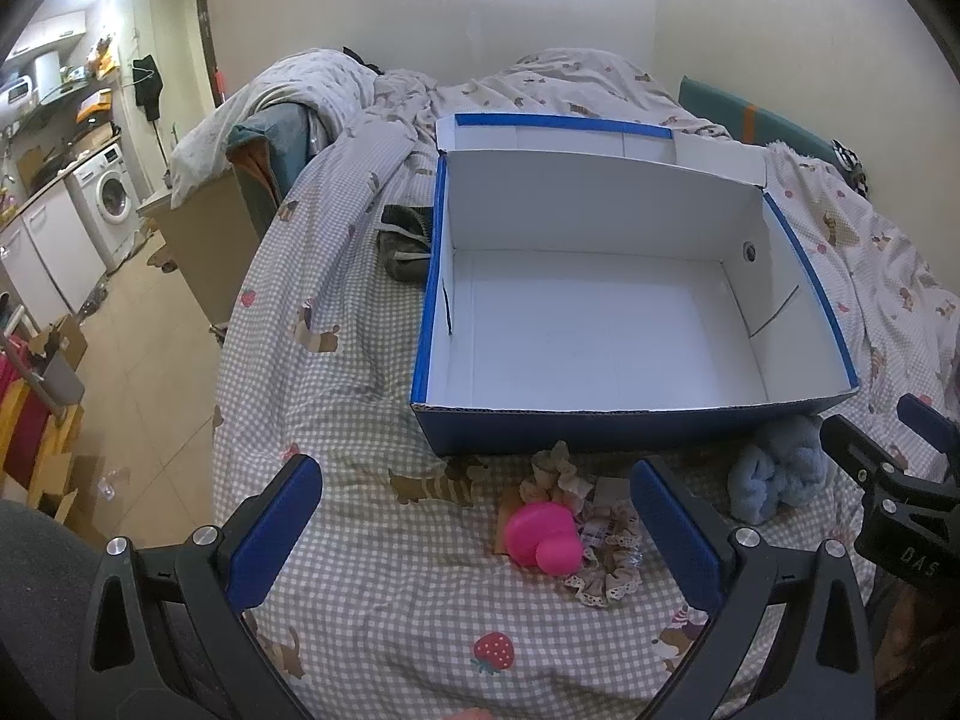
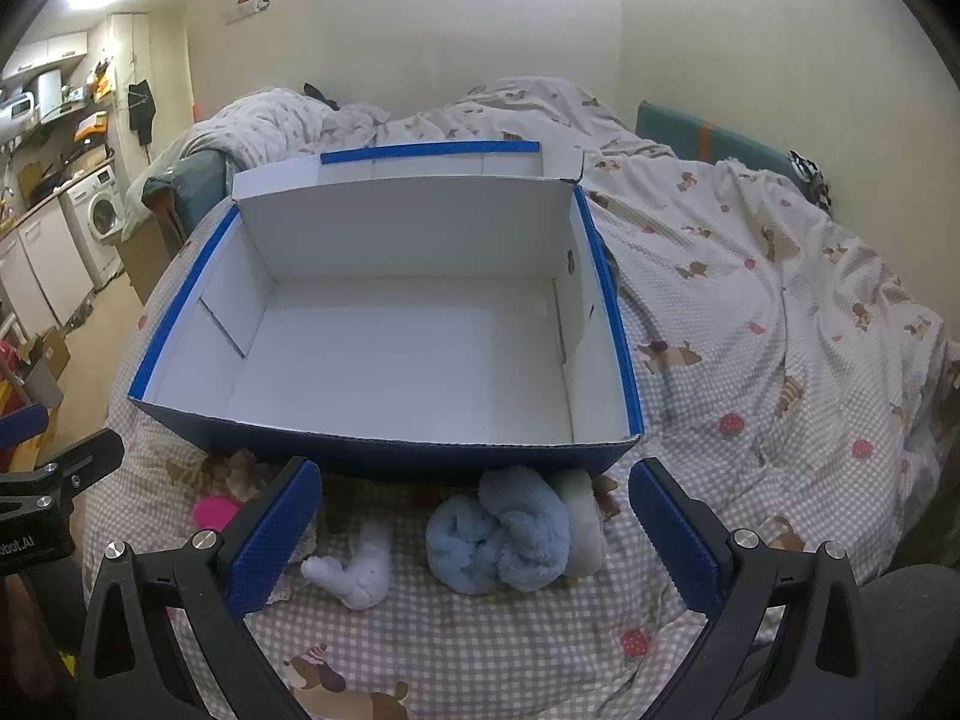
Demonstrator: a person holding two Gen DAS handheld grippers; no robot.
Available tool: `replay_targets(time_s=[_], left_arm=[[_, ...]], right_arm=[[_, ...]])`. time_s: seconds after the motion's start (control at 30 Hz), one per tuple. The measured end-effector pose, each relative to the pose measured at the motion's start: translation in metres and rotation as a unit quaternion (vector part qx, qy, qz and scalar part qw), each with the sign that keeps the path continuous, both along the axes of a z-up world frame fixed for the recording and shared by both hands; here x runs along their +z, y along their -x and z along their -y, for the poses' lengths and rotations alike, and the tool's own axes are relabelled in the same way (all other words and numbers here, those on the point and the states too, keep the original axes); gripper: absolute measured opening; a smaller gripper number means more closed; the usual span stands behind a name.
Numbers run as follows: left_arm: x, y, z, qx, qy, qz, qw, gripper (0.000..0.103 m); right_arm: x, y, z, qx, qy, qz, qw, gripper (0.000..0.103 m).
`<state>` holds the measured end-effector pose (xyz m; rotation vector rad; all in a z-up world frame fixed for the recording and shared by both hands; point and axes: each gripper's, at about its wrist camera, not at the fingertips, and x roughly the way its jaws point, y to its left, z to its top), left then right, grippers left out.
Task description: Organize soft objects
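An open blue box with a white inside (image 1: 600,324) (image 2: 390,348) stands on the bed, with nothing in it. In front of it lie soft objects: a pink squishy toy (image 1: 543,537) (image 2: 213,510), beige lace scrunchies (image 1: 606,552), a fluffy light-blue bundle (image 1: 777,477) (image 2: 501,537), a small white plush piece (image 2: 360,567) and a cream fluffy piece (image 2: 585,525). My left gripper (image 1: 477,531) is open above the sheet, just left of the pink toy. My right gripper (image 2: 474,531) is open with the blue bundle between its fingers' span; it also shows in the left wrist view (image 1: 900,480).
The bed has a checked sheet with dog and strawberry prints (image 1: 372,600) and a rumpled duvet (image 2: 750,252). A dark cloth (image 1: 405,243) lies left of the box. The bed's left edge drops to a tiled floor (image 1: 138,372); a washing machine (image 1: 108,192) stands far left.
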<state>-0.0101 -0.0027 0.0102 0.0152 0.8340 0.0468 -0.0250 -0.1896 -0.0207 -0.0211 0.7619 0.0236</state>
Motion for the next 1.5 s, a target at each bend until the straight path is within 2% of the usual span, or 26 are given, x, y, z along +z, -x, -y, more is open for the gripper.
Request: replay_targets(time_s=[1.33,1.43,1.5], left_arm=[[0.005,0.001,-0.006,0.014,0.007,-0.001,0.9999,0.103],[0.006,-0.001,-0.01,0.019,0.017,-0.009,0.9996,0.103],[0.006,-0.003,-0.015,0.019,0.049,-0.034,0.998,0.103]], right_arm=[[0.001,-0.001,-0.002,0.004,-0.011,-0.002,1.0,0.103],[0.002,-0.001,-0.001,0.001,-0.012,-0.002,1.0,0.103],[0.003,-0.002,0.001,-0.001,-0.019,-0.009,1.0,0.103]])
